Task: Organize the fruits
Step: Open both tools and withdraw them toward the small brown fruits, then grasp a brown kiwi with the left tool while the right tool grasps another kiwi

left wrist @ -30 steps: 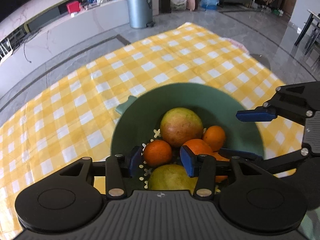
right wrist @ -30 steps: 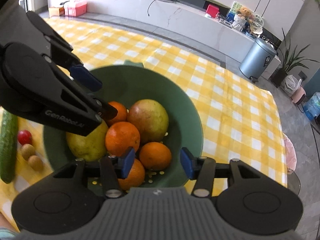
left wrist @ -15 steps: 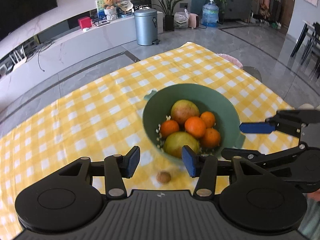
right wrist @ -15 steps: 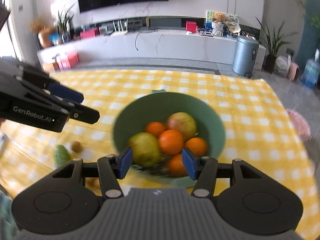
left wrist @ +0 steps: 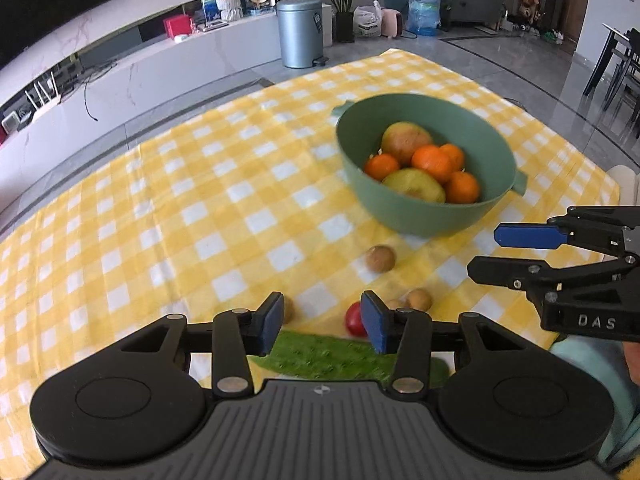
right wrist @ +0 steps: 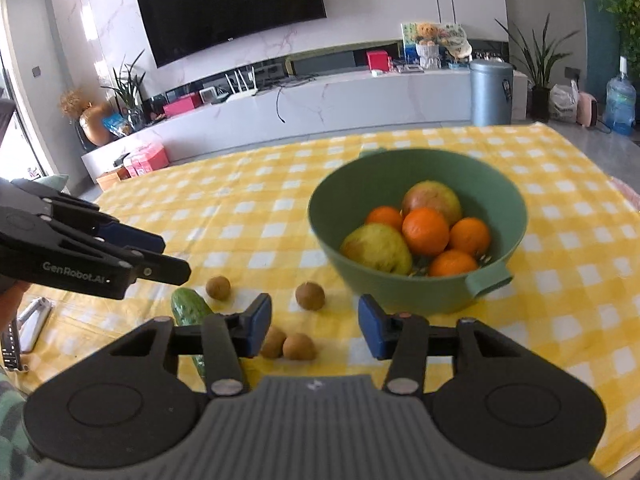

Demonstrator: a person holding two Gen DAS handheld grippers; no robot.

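Note:
A green bowl (left wrist: pixel 420 216) (right wrist: pixel 384 284) stands on the yellow checked cloth and holds several oranges (right wrist: pixel 425 230) and two larger yellow-green fruits (right wrist: pixel 378 248). Small brown fruits (left wrist: pixel 380 258) (right wrist: pixel 310 296) lie loose on the cloth in front of it, beside a red tomato (left wrist: pixel 354 320) and a cucumber (left wrist: pixel 332 354) (right wrist: pixel 190 306). My left gripper (left wrist: pixel 322 320) (right wrist: pixel 174 258) hovers over the cucumber and tomato, jaws closing with nothing gripped. My right gripper (right wrist: pixel 314 326) (left wrist: pixel 486 252) hangs above two brown fruits (right wrist: pixel 299 346), jaws closing and holding nothing.
A metal tool (right wrist: pixel 32 320) lies at the cloth's near left edge. Beyond the table stand a grey bin (left wrist: pixel 300 34), a long white TV bench (right wrist: pixel 320 100) and a water bottle (left wrist: pixel 424 12). Bare checked cloth (left wrist: pixel 160 200) stretches left of the bowl.
Both grippers drew back from over the bowl toward the near side of the table. The bowl now sits farther off, and the loose brown fruits, tomato and cucumber have come into view.

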